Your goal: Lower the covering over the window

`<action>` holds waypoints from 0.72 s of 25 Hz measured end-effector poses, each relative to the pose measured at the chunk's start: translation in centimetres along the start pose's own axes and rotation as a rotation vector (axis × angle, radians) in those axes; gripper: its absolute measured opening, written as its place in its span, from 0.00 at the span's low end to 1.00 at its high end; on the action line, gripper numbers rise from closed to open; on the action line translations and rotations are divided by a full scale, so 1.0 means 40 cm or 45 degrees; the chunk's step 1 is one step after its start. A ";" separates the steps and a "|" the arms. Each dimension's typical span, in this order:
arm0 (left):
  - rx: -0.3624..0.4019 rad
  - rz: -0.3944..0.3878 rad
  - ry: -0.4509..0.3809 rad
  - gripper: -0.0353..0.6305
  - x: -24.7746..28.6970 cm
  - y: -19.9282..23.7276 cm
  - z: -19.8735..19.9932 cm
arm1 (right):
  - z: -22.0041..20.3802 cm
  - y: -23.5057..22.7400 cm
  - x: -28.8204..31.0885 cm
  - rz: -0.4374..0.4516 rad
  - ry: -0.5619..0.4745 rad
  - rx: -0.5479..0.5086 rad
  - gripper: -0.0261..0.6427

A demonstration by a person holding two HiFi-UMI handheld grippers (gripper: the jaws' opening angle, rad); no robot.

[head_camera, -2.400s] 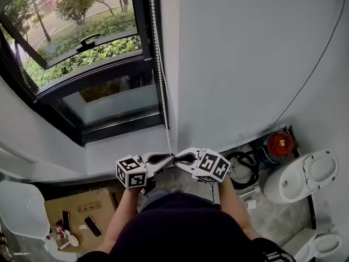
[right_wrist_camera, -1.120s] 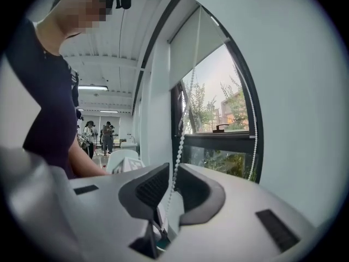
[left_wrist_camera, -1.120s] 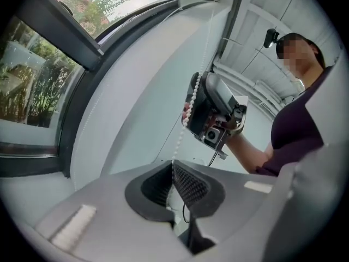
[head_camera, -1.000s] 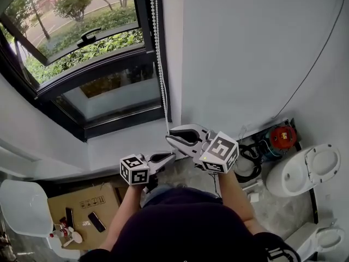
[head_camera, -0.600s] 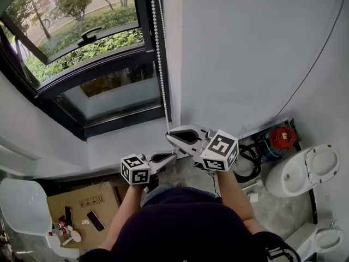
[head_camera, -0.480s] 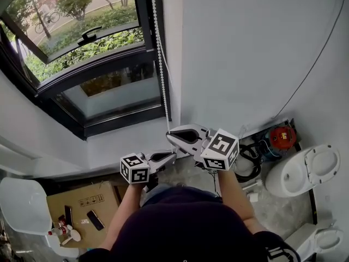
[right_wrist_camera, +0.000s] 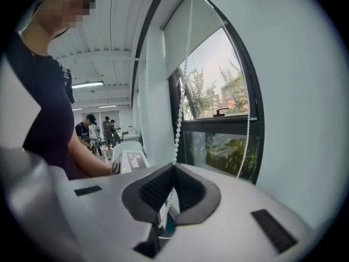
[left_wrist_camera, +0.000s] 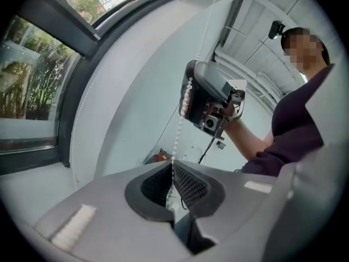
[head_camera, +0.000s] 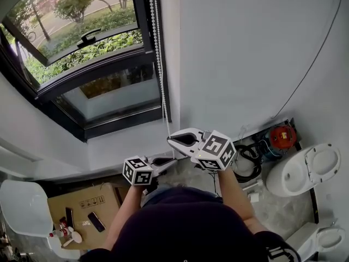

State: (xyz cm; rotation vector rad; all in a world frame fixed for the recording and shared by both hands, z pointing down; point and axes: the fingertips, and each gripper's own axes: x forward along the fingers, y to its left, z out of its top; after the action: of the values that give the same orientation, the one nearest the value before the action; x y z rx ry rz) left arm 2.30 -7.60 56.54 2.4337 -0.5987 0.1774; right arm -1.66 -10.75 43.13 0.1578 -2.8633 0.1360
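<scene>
A white bead chain (head_camera: 159, 64) hangs down the right side of the dark-framed window (head_camera: 92, 100). My right gripper (head_camera: 170, 140) is shut on the chain, just above my left gripper (head_camera: 173, 159), which is shut on it lower down. In the left gripper view the chain (left_wrist_camera: 179, 130) runs taut from the left gripper (left_wrist_camera: 172, 165) up to the right gripper (left_wrist_camera: 210, 100). In the right gripper view the chain (right_wrist_camera: 178, 119) rises from the right gripper (right_wrist_camera: 173, 167), with a second strand (right_wrist_camera: 246, 141) beside the glass. The pale blind (right_wrist_camera: 191, 31) covers only the top of the window.
Below me to the right stand a white toilet (head_camera: 302, 176), a red device (head_camera: 281, 138) and black cables (head_camera: 248, 162). A cardboard box (head_camera: 82, 206) with phones on it and a white bin (head_camera: 22, 209) are at the lower left. People stand far back (right_wrist_camera: 90, 127).
The right gripper rose from beside the left one, with open jaws, and closed on the chain higher up. Since then both grippers have come down slightly.
</scene>
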 end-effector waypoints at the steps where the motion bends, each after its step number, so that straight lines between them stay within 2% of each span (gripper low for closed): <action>1: 0.004 0.006 0.004 0.08 -0.002 0.003 0.001 | 0.000 -0.002 0.000 -0.003 0.001 0.001 0.06; 4: 0.014 0.020 0.010 0.08 -0.009 0.007 -0.001 | -0.004 -0.002 0.003 0.005 0.000 0.024 0.06; 8: 0.023 0.020 0.051 0.08 -0.011 0.007 -0.025 | -0.068 -0.002 0.023 0.003 0.137 0.003 0.06; 11: 0.010 0.025 0.044 0.08 -0.013 0.008 -0.034 | -0.080 0.000 0.027 0.025 0.103 0.070 0.06; 18: 0.030 0.039 0.031 0.08 -0.028 0.020 -0.019 | -0.090 -0.024 0.030 -0.016 0.202 0.026 0.06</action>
State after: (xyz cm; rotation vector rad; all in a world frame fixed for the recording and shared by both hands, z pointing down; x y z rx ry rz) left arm 0.96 -7.27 57.29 2.4428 -0.6263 0.2273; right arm -1.73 -11.42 47.00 0.1617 -2.7033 0.1673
